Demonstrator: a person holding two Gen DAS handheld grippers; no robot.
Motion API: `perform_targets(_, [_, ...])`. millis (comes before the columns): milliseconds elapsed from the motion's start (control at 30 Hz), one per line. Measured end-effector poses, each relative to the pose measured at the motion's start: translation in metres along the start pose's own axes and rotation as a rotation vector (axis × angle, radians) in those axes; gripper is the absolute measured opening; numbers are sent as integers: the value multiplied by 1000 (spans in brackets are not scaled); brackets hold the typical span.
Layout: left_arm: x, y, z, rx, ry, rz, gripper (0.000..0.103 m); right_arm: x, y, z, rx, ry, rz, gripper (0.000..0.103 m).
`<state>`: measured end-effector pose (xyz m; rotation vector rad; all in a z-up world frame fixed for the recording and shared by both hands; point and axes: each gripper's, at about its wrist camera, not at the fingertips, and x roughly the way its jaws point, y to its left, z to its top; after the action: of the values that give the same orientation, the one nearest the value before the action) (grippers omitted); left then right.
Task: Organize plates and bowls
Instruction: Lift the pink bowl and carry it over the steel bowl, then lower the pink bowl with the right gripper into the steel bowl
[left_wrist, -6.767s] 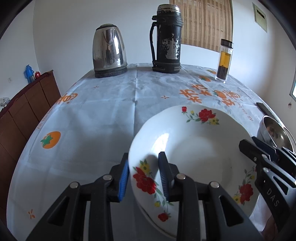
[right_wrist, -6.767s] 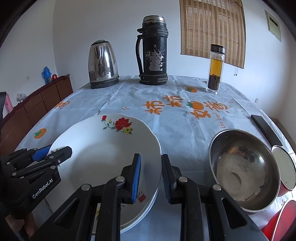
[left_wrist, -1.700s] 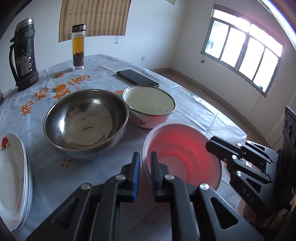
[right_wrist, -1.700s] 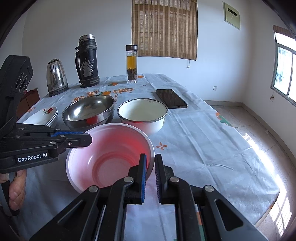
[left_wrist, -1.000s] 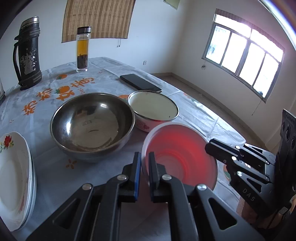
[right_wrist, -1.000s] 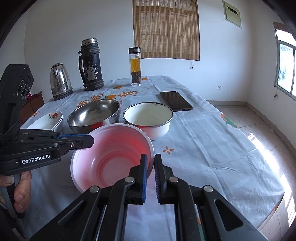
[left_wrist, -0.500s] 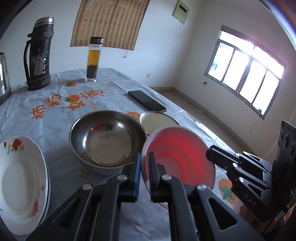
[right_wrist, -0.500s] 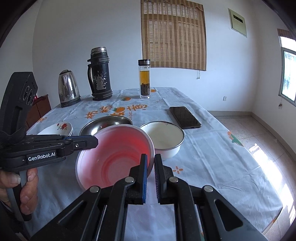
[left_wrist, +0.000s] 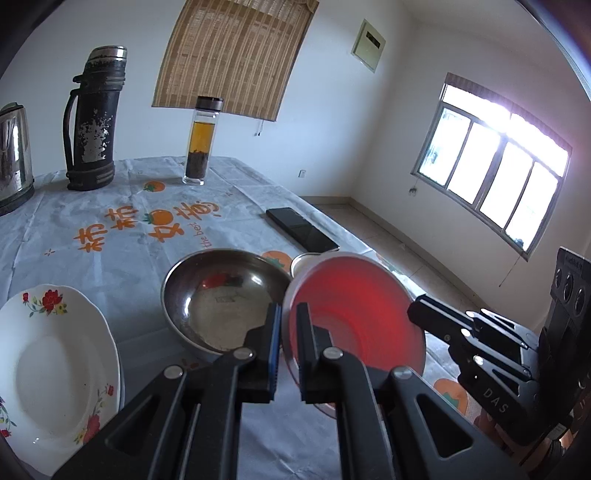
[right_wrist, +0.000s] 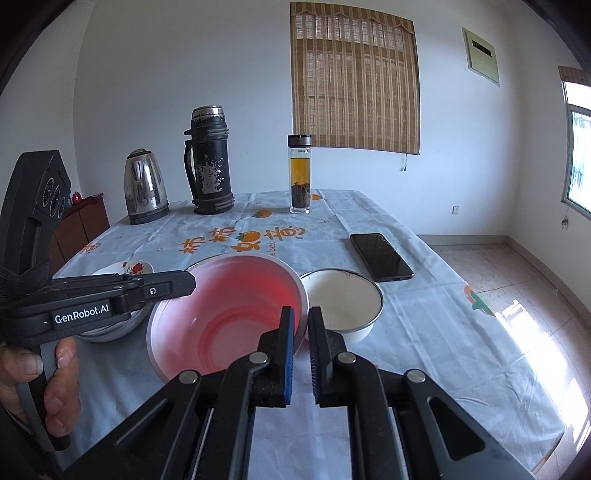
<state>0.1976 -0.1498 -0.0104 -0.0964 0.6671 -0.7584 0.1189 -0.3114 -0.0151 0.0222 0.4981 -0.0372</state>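
Both grippers are clamped on the red bowl's rim, one on each side: the left gripper (left_wrist: 289, 325) pinches the near-left edge, the right gripper (right_wrist: 301, 325) the edge nearer the white bowl. The red bowl (right_wrist: 225, 310) hangs above the table, tilted, clear of the cloth as far as I can judge, just over and between the metal bowl (left_wrist: 221, 295) and the white bowl (right_wrist: 341, 302).

As for progress: the flowered plates (left_wrist: 55, 354) sit in a stack at the left end of the table (right_wrist: 424, 314), so that part looks done. The bowls are not yet gathered; the metal bowl and the white bowl stand side by side, each on its own. I would guess the red one is headed into one of them, and at least one more nesting move is left after that. The kettle (right_wrist: 144, 188), flask (right_wrist: 210, 162), tea bottle (right_wrist: 300, 173) and phone (right_wrist: 380, 256) stand apart at the far side.
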Motion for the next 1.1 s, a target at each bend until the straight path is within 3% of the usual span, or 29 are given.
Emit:
perform_targets(333, [-6,16,13,-47,-42,14,5,-4,14,31,-62,-59,14,8])
perform_targets(567, [-5,29,18,-50,-60,80,5,8,29,42,-106,-66,21,8])
perform_targets(1100, [13,57,23,-106,-44,114,5,56,36,53,-108,6,25,8])
